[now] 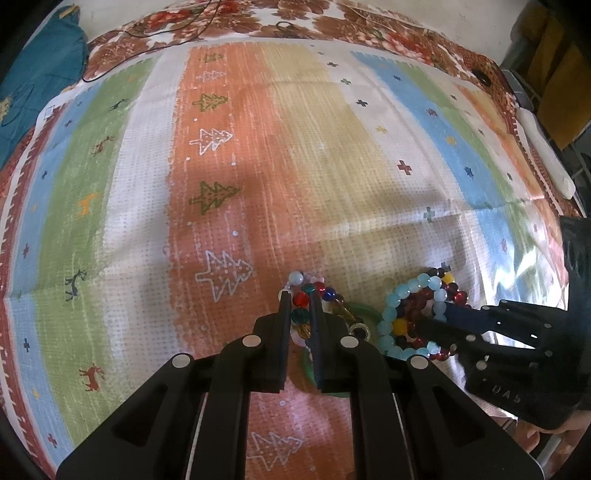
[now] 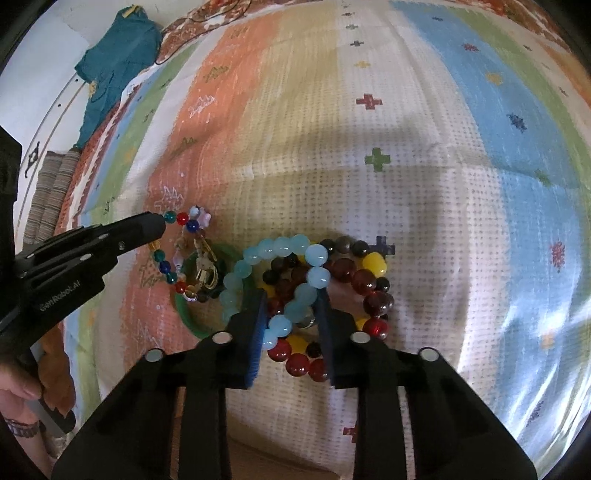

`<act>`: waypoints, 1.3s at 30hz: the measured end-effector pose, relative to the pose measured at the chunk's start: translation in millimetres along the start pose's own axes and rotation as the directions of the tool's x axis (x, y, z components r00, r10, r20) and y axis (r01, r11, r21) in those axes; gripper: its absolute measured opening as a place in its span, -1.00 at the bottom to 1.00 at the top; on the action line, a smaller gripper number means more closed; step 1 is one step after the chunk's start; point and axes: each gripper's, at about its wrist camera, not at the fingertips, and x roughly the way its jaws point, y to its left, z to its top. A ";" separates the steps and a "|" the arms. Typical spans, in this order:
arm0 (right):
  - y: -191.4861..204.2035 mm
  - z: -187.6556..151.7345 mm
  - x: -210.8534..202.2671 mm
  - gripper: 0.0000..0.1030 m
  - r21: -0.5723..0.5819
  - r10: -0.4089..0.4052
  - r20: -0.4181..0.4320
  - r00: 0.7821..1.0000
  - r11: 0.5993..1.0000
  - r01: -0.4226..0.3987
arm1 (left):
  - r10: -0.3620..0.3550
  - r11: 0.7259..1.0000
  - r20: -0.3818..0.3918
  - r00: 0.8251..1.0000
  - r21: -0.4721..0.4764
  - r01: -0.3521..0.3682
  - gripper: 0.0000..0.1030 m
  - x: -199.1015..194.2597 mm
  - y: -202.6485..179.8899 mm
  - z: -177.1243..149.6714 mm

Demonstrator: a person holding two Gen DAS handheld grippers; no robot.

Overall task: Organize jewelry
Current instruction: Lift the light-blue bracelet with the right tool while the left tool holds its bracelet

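Observation:
A pile of bead bracelets lies on a striped cloth (image 1: 332,166). My left gripper (image 1: 298,295) is shut on a multicoloured bead bracelet (image 1: 301,299), which also shows in the right wrist view (image 2: 184,221). A green bangle (image 2: 188,317) lies under it. My right gripper (image 2: 293,295) stands partly open around a light blue bead bracelet (image 2: 280,251); its fingers (image 2: 258,332) straddle the beads. A dark red and yellow bead bracelet (image 2: 369,280) lies beneath. In the left wrist view the right gripper (image 1: 439,321) sits on the light blue bracelet (image 1: 399,295).
The striped cloth (image 2: 406,110) covers a bed with a floral sheet (image 1: 332,22). A teal garment (image 2: 114,55) lies at the far left. A white object (image 1: 546,155) lies at the right edge. A black cord (image 1: 147,40) runs along the back.

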 end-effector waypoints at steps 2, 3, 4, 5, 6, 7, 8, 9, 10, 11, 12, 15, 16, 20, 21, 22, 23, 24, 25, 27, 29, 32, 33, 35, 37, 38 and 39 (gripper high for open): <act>-0.7 -0.2 -1.6 -0.75 -0.001 -0.010 0.005 1.000 1.000 0.010 | 0.002 1.000 0.000 1.000 0.006 -0.002 -0.82 -0.2 -1.5 -0.4; -0.8 -0.3 -1.7 -0.76 0.000 -0.013 0.006 1.000 1.000 0.013 | 0.003 1.000 0.000 1.000 0.008 -0.003 -0.82 -0.4 -1.9 -0.2; -1.0 -0.5 -1.5 -0.76 0.001 -0.010 0.006 1.000 1.000 0.010 | 0.005 1.000 0.001 1.000 0.009 -0.005 -0.82 -1.0 -2.5 -0.1; -0.7 -1.0 -1.3 -0.76 -0.002 -0.012 0.005 1.000 1.000 0.012 | 0.005 1.000 0.002 1.000 0.010 -0.006 -0.82 -1.4 -2.6 -0.2; -0.8 -1.0 -1.5 -0.76 -0.003 -0.013 0.006 1.000 1.000 0.013 | 0.006 1.000 0.003 1.000 0.011 -0.006 -0.82 -1.9 -3.0 -0.3; -0.5 -1.4 -2.1 -0.76 -0.005 -0.015 0.008 1.000 1.000 0.015 | 0.009 1.000 0.004 1.000 0.012 -0.009 -0.82 -2.2 -3.6 -0.6; 0.1 -1.4 -2.5 -0.76 -0.006 -0.015 0.009 1.000 1.000 0.015 | 0.010 1.000 0.003 1.000 0.014 -0.010 -0.82 -2.5 -3.9 -0.8; 0.9 -1.1 -2.9 -0.76 -0.007 -0.016 0.011 1.000 1.000 0.016 | 0.012 1.000 0.003 1.000 0.016 -0.012 -0.82 -2.8 -4.4 -1.3; 1.4 -1.1 -3.6 -0.76 -0.009 -0.016 0.013 1.000 1.000 0.016 | 0.014 1.000 0.003 1.000 0.017 -0.014 -0.82 -3.0 -4.8 -2.0; 1.9 -1.4 -4.5 -0.76 -0.013 -0.017 0.016 1.000 1.000 0.018 | 0.016 1.000 0.003 1.000 0.018 -0.016 -0.82 -3.7 -5.1 -2.6; 2.6 -2.0 -5.6 -0.76 -0.016 -0.018 0.018 1.000 1.000 0.019 | 0.017 1.000 0.003 1.000 0.017 -0.017 -0.82 -4.2 -5.1 -3.2; 4.1 -2.7 -9.0 -0.76 -0.020 -0.019 0.028 0.999 1.000 0.019 | 0.017 1.000 0.004 1.000 0.018 -0.017 -0.82 -4.8 -5.1 -3.7; 4.5 -2.7 -9.6 -0.76 -0.020 -0.019 0.031 0.999 1.000 0.020 | 0.018 1.000 0.005 1.000 0.019 -0.018 -0.82 -5.7 -5.1 -4.1; 8.1 -2.5 -19.3 -0.76 -0.033 -0.027 0.062 0.998 0.999 0.029 | 0.026 1.000 0.025 0.999 0.017 -0.026 -0.82 -12.6 -7.2 -5.8; 10.8 -2.4 -24.3 -0.76 -0.045 -0.035 0.077 0.996 0.998 0.039 | 0.034 0.999 0.041 0.999 0.011 -0.035 -0.82 -17.2 -7.1 -5.9; 12.3 -2.9 -27.8 -0.76 -0.054 -0.040 0.086 0.996 0.998 0.045 | 0.037 0.999 0.051 0.998 0.005 -0.037 -0.82 -21.3 -7.5 -6.2; 15.1 -3.1 -32.9 -0.76 -0.066 -0.049 0.099 0.994 0.996 0.055 | 0.034 0.999 0.061 0.998 0.002 -0.034 -0.82 -26.4 -8.3 -6.2; 17.0 -2.9 -36.6 -0.76 -0.073 -0.059 0.112 0.992 0.995 0.067 | 0.039 0.999 0.069 0.997 0.002 -0.039 -0.82 -31.8 -9.6 -6.4; 20.5 -3.6 -44.3 -0.76 -0.084 -0.076 0.137 0.988 0.993 0.088 | 0.042 0.999 0.078 0.996 0.001 -0.043 -0.82 -37.2 -11.0 -7.0; 24.1 -4.6 -54.0 -0.76 -0.093 -0.081 0.161 0.984 0.991 0.097 | 0.036 0.999 0.089 0.995 -0.001 -0.036 -0.82 -44.2 -12.6 -7.2; 27.0 -5.9 -60.3 -0.76 -0.102 -0.093 0.179 0.980 0.988 0.113 | 0.040 0.999 0.098 0.994 0.000 -0.041 -0.82 -50.4 -14.8 -8.9; 30.5 -11.0 -68.3 -0.76 -0.127 -0.132 0.211 0.969 0.979 0.161 | 0.054 0.998 0.105 0.993 0.006 -0.055 -0.82 -56.7 -17.2 -13.4; 30.9 -13.0 -71.0 -0.76 -0.133 -0.141 0.221 0.965 0.976 0.173 | 0.055 0.998 0.106 0.993 0.006 -0.056 -0.82 -58.4 -18.0 -14.3; 30.0 -16.0 -75.6 -0.76 -0.133 -0.145 0.233 0.962 0.975 0.180 | 0.062 0.998 0.111 0.992 0.011 -0.063 -0.82 -62.7 -19.8 -17.4; 29.1 -18.5 -82.3 -0.76 -0.130 -0.157 0.253 0.955 0.972 0.194 | 0.065 0.998 0.116 0.991 0.015 -0.067 -0.82 -66.8 -22.1 -19.6; 29.2 -19.7 -86.3 -0.76 -0.128 -0.178 0.274 0.945 0.967 0.219 | 0.064 0.998 0.120 0.991 0.015 -0.067 -0.82 -69.9 -23.1 -20.7; 29.8 -20.6 -88.6 -0.76 -0.127 -0.195 0.289 0.937 0.963 0.239 | 0.069 0.997 0.123 0.990 0.014 -0.071 -0.82 -73.0 -24.4 -21.6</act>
